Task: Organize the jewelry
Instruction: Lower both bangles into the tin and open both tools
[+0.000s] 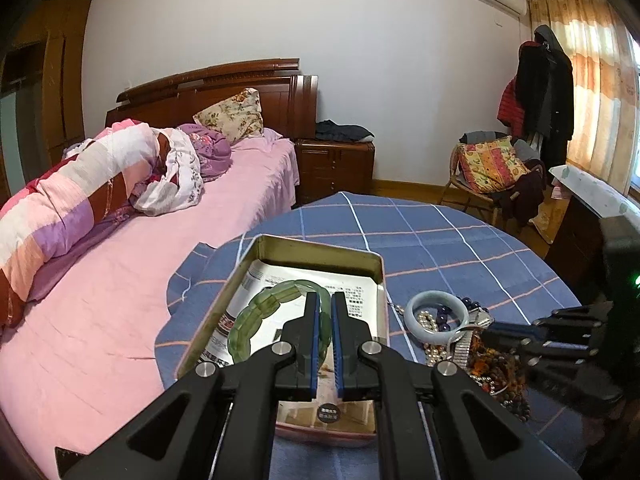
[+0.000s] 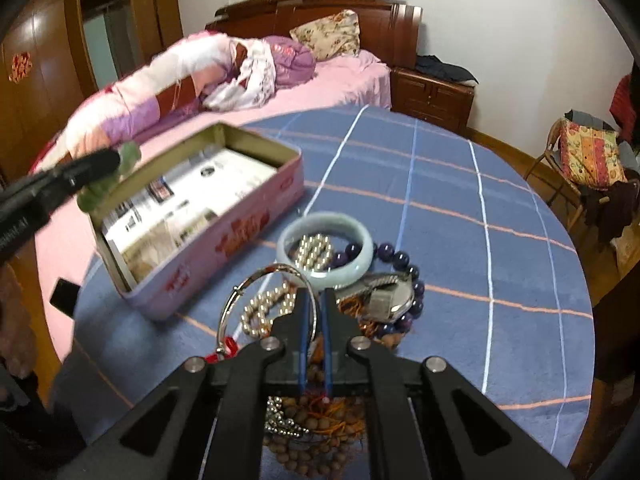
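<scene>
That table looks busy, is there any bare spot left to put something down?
Yes. The blue checked cloth is bare beyond the pale jade bangle, toward the chair side. The tin floor shows only printed paper. It is crowded at the jewelry pile beside the tin.

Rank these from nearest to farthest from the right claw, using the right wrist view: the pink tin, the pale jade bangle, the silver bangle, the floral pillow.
1. Silver bangle: pinched in the right claw, looping out to its left.
2. Pale jade bangle: just ahead on the jewelry pile.
3. Pink tin: ahead and left, lid off.
4. Floral pillow: far back on the bed.
</scene>
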Demonstrator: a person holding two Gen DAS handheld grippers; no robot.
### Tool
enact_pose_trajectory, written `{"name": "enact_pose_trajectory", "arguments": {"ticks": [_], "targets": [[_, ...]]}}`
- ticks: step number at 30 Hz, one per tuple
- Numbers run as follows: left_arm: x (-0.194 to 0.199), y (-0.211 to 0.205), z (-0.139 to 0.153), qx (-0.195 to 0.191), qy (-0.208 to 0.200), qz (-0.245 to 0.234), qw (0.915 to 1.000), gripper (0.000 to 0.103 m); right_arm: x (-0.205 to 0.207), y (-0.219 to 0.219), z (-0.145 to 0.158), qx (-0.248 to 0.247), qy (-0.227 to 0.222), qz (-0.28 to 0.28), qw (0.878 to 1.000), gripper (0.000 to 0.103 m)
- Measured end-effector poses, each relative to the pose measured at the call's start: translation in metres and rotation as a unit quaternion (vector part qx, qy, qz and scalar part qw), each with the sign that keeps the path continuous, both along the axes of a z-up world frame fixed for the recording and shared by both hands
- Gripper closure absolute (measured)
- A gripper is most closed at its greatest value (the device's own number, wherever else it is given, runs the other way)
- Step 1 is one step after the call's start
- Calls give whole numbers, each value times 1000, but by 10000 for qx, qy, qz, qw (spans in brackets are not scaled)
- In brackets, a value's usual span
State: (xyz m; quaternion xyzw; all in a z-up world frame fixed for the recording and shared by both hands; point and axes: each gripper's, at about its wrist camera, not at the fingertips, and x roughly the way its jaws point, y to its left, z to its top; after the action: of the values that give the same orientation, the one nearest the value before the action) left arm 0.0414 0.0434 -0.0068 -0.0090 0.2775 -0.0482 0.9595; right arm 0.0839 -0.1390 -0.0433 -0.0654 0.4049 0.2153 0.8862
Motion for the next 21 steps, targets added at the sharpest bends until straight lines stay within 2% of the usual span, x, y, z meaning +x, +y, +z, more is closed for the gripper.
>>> {"name": "enact_pose_trajectory", "arguments": {"ticks": [11, 21], "targets": [[15, 15, -2, 15, 41, 52, 10000, 99, 20, 17, 19, 316, -130, 67, 9994, 96], [45, 17, -12, 9, 203, -33, 9998, 99, 50, 56, 26, 486, -196, 224, 9984, 96]]}}
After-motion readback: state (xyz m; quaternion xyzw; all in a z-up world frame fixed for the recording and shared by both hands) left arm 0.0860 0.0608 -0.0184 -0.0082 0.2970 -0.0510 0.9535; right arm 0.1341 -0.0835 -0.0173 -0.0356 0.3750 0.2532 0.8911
